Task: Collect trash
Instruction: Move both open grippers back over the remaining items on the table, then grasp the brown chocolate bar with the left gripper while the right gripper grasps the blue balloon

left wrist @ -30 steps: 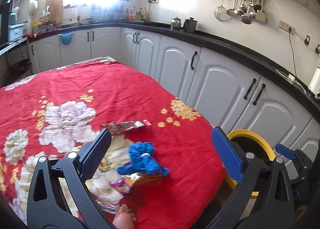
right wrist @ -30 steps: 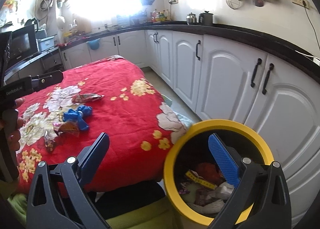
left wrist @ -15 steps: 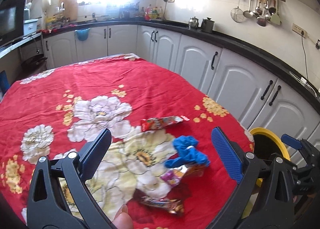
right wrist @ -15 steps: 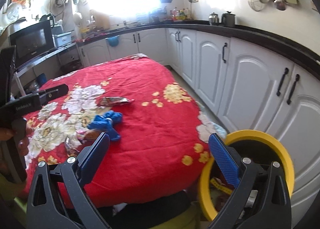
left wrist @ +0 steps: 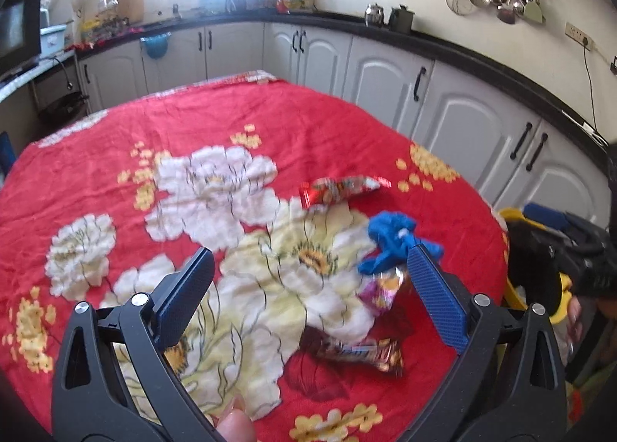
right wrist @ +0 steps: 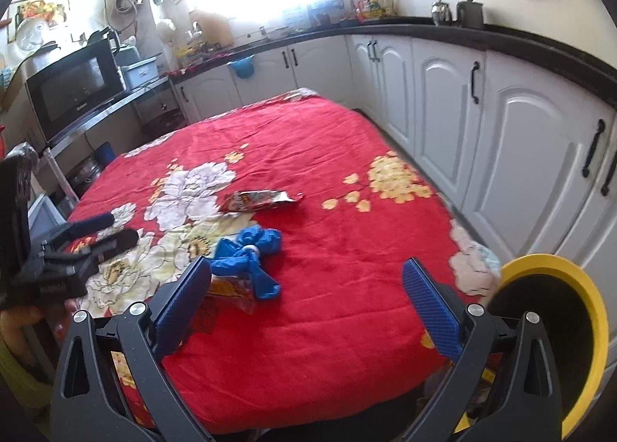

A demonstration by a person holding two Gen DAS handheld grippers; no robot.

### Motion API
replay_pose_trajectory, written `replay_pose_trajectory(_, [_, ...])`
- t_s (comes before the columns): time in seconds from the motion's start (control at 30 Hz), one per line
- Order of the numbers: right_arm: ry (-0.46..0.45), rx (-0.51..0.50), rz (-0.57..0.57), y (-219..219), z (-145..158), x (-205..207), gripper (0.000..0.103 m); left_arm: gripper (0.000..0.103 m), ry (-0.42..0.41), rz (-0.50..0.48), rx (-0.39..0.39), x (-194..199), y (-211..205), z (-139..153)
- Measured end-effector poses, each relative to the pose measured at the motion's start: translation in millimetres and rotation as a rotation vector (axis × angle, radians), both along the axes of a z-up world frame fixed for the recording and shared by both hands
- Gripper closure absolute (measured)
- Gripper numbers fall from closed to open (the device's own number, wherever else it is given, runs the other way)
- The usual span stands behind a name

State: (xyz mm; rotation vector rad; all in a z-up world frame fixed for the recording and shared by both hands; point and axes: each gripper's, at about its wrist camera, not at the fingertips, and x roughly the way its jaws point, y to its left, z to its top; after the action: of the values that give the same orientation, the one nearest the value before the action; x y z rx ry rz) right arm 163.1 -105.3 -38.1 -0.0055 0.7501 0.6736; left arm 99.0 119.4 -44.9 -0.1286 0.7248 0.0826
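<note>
Right wrist: left tongs' white lettering blurred, unreadable.

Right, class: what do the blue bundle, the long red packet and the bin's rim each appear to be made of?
Blue bundle: probably thin plastic film or rubbery material, smooth and slightly glossy, knotted and crumpled.
Long red packet: likely foil-lined plastic wrapper, with shiny printed surface and flat sealed ends.
Bin's rim: seemingly hard moulded plastic, uniformly yellow and smooth.
</note>
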Motion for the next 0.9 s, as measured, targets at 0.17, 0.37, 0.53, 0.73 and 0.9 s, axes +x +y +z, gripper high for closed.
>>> replay_pose_trajectory(0.17, [0.052,-0.008,0.037,17,-9,8,0.017,0.011,0.042,-0.059,-0.011,-6,-6,-17])
replay_pose_trajectory(0.37, [0.131,0.001,0.073,38,-18,26,0.027,0.011,0.094,-0.128,-0.01,-6,-17,-35])
replay_pose_trajectory(0.53, [0.187,-0.009,0.109,60,-28,39,0.032,0.011,0.124,-0.165,-0.006,-3,-25,-44])
replay_pose_trajectory(0.73, [0.282,-0.023,0.122,83,-47,52,0.045,0.021,0.163,-0.186,-0.008,0,-28,-57])
replay_pose_trajectory(0.9, [0.319,-0.027,0.111,87,-57,58,0.065,0.033,0.191,-0.198,0.005,1,-31,-65])
